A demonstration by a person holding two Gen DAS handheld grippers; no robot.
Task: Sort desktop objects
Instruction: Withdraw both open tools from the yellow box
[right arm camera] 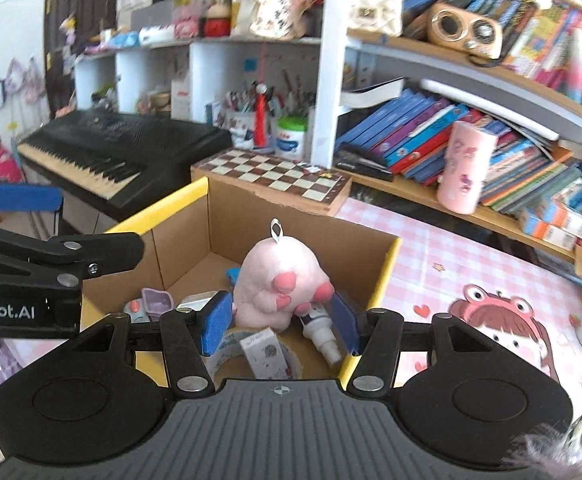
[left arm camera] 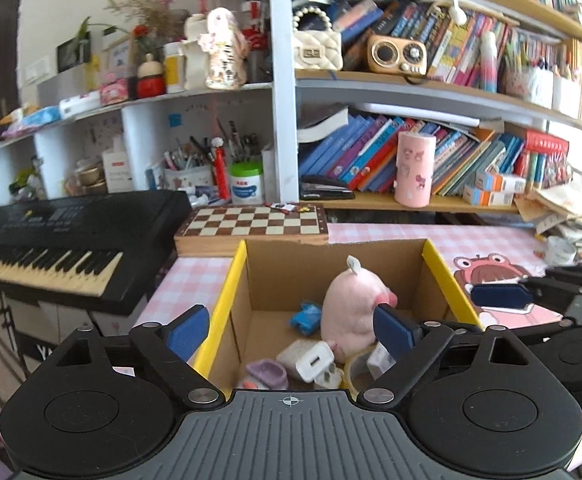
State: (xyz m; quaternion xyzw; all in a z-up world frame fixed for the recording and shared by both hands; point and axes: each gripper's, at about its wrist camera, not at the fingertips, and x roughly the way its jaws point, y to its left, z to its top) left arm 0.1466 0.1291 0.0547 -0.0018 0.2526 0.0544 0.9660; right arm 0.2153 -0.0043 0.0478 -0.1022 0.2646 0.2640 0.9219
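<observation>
Over the cardboard box (left arm camera: 333, 264) I held both tools above its open top — my left gripper (left arm camera: 291, 330) with its blue pads spread wide and nothing between them, my right gripper (right arm camera: 281, 322) partly parted and also released, gripping nothing. The box stood on the pink checked tablecloth (right arm camera: 443, 248), its yellow flaps folded outward, and just behind it lay the chessboard (left arm camera: 253, 222).

Inside the box sat the pink plush toy (right arm camera: 281, 280), upright, a white loop at its top, near the middle of the floor. Just beside the toy, toward me, lay a small white spray bottle (right arm camera: 321, 330) on its side, a roll of clear tape (right arm camera: 231, 346) and a small white printed carton (right arm camera: 263, 350) resting within or on the roll — I could not tell which. From my left camera the white plug charger (left arm camera: 311, 360) lay in the near part of the box, touching a pale purple little shoe-shaped thing (left arm camera: 267, 374); a blue crumpled wrapper (left arm camera: 305, 314) lay on the box floor behind the charger, next to the toy.

To the left of the box stood the black keyboard (left arm camera: 63, 236). Behind the chessboard rose the shelves, with a pink cylinder (left arm camera: 413, 170) standing in front of leaning books. On the cloth to the right of the box a cartoon frog-hat picture (right arm camera: 503, 320) showed.
</observation>
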